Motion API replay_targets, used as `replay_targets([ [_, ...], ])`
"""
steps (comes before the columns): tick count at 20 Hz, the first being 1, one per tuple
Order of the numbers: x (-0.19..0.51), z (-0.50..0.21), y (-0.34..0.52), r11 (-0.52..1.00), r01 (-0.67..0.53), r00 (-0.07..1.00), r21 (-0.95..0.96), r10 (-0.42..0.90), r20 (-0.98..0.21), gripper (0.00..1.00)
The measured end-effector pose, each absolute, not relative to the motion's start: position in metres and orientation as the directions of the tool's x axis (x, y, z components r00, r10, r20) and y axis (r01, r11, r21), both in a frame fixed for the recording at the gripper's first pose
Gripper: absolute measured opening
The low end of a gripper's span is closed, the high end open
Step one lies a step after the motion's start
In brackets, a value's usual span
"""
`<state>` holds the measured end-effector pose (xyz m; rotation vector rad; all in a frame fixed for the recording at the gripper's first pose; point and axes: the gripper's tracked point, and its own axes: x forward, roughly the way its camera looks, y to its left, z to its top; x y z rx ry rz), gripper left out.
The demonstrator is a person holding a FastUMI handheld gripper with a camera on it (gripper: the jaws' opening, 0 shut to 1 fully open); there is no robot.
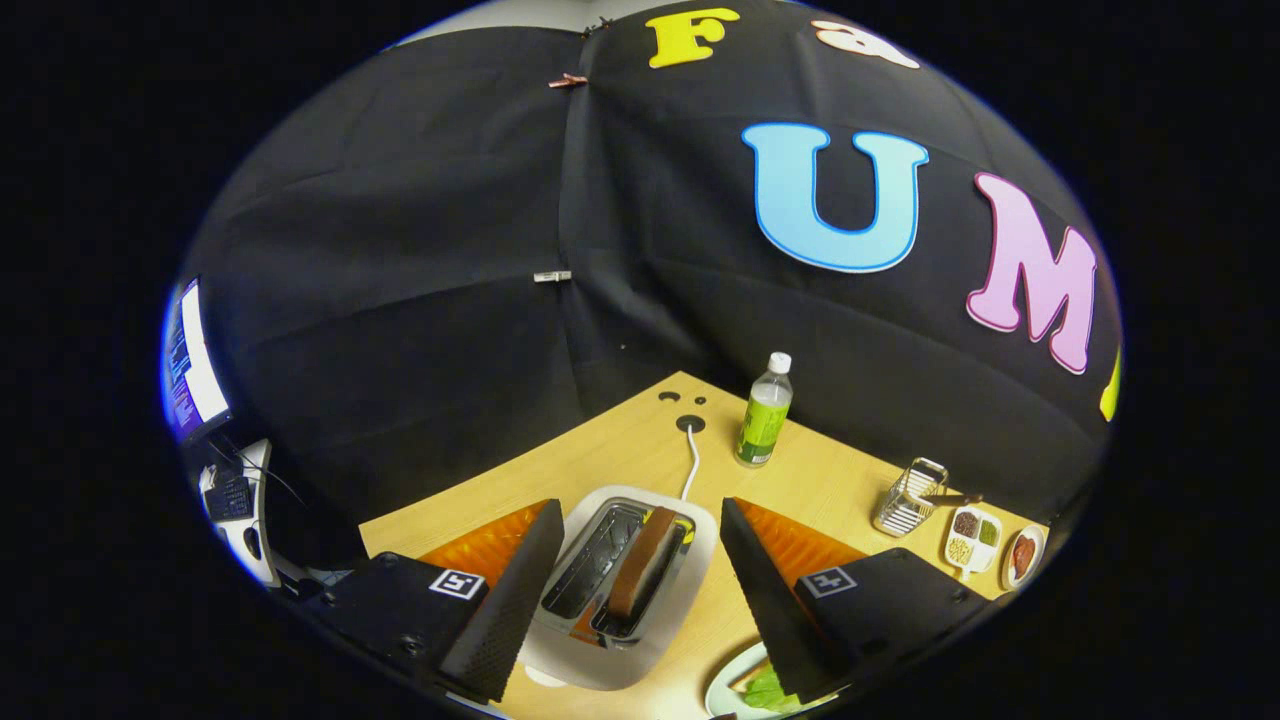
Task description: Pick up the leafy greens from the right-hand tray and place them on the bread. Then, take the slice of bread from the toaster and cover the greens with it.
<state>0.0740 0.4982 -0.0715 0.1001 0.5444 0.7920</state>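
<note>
Step in hand: the greens already lie on the bread on the plate, by the right finger's base, so I'd say the second half has begun, fetching the toaster slice.
Gripper: the gripper hangs over the toaster with its fingers spread wide, grasping nothing, one finger to each side of the toaster.
Toaster slice: the slice of bread stands on edge in the right-hand slot, brown crust up, between the fingers and a little below them.
Toaster: white, on the wooden surface, its cord running back to a hole.
Farther back: a bottle, a wire rack, and small trays off to the right.
Next move, as I judge it: lower straight down, line the fingers across the slice's flat faces, close gently on the top edge, then lift clear of the slot before swinging over to the plate.
</note>
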Motion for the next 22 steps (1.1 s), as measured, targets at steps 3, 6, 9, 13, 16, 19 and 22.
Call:
replay_targets([
  [3, 0.072, -0.1, 0.511, 0.722, -0.641, 0.555, 0.26, 0.67, -0.493, 0.98],
  [6, 0.072, -0.115, 0.519, 0.738, -0.621, 0.549, 0.262, 0.649, -0.527, 0.85],
  [9, 0.07, -0.122, 0.524, 0.756, -0.58, 0.545, 0.303, 0.636, -0.546, 0.62],
  [13, 0.073, -0.13, 0.519, 0.787, -0.527, 0.554, 0.321, 0.605, -0.572, 0.29],
  [16, 0.074, -0.131, 0.515, 0.799, -0.496, 0.565, 0.341, 0.595, -0.571, 0.14],
  [19, 0.072, -0.121, 0.514, 0.793, -0.498, 0.569, 0.352, 0.605, -0.557, 0.14],
  [22, 0.071, -0.102, 0.51, 0.782, -0.514, 0.587, 0.352, 0.62, -0.521, 0.14],
])
